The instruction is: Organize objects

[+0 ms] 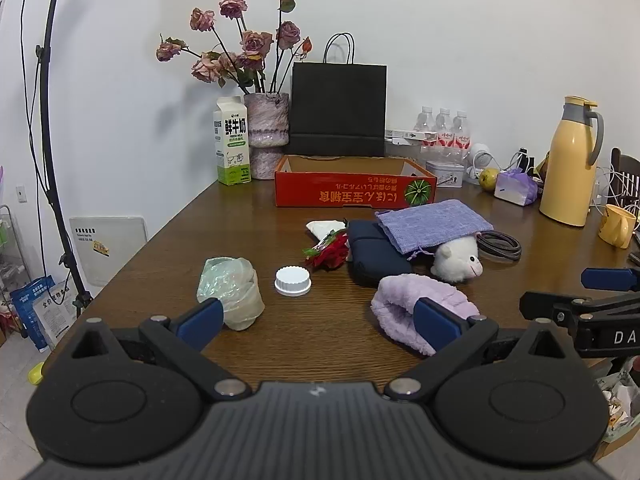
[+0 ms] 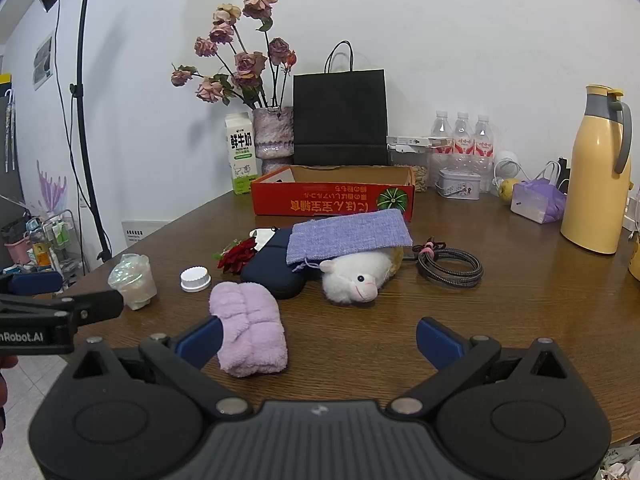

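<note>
A red open cardboard box (image 1: 352, 192) (image 2: 332, 200) stands at the back of the wooden table (image 1: 320, 340). In front lie a purple fluffy towel (image 1: 416, 300) (image 2: 250, 324), a white plush sheep (image 1: 458, 258) (image 2: 352, 278) under a lavender cloth pouch (image 1: 434, 222) (image 2: 348, 234), a navy case (image 1: 374, 250) (image 2: 272, 268), a red rose (image 1: 330, 254) (image 2: 238, 256), a white lid (image 1: 293, 280) (image 2: 195, 279), a crumpled plastic cup (image 1: 232, 288) (image 2: 134, 280) and a coiled cable (image 1: 500, 244) (image 2: 448, 266). My left gripper (image 1: 318, 322) and right gripper (image 2: 318, 340) are open and empty near the front edge.
Along the back wall stand a milk carton (image 1: 233, 140), a vase of dried roses (image 1: 266, 128), a black paper bag (image 1: 338, 108), water bottles (image 1: 444, 128), a tin (image 1: 444, 172) and a yellow thermos (image 1: 570, 164). A yellow mug (image 1: 616, 226) sits far right. A light stand (image 1: 52, 140) rises at left.
</note>
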The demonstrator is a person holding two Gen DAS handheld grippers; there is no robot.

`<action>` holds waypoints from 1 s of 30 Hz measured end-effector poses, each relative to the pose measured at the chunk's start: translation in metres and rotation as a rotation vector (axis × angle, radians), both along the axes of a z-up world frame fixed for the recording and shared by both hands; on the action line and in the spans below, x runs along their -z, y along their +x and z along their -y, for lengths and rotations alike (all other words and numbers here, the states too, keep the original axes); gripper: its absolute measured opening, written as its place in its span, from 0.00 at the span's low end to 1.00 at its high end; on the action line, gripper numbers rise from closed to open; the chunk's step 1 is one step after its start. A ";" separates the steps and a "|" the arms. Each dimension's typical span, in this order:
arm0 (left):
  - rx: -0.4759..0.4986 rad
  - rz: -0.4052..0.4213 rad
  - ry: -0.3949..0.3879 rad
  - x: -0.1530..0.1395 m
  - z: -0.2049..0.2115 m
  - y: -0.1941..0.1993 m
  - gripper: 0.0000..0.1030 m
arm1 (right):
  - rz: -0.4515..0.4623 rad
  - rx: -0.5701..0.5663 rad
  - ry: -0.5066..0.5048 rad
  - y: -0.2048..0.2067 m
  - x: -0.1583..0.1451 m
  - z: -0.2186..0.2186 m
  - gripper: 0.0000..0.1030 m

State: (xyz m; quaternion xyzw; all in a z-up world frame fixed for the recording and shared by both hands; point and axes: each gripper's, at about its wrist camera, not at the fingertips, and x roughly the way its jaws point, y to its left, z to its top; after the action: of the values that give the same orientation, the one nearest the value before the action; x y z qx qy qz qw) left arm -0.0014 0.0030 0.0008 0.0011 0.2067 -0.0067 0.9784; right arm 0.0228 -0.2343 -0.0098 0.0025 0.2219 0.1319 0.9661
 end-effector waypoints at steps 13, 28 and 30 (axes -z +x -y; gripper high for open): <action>-0.010 -0.005 -0.005 0.001 -0.002 0.000 1.00 | 0.000 0.000 -0.001 0.000 0.000 -0.001 1.00; -0.013 -0.008 -0.010 0.003 -0.003 0.000 1.00 | 0.001 0.001 -0.002 0.000 0.000 -0.001 1.00; -0.013 -0.011 -0.010 0.004 -0.003 0.000 1.00 | 0.000 0.001 -0.001 0.000 0.001 -0.001 1.00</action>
State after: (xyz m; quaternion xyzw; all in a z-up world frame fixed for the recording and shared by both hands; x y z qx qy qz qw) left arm -0.0018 0.0062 -0.0027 -0.0052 0.2118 -0.0012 0.9773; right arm 0.0224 -0.2329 -0.0103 0.0021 0.2220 0.1311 0.9662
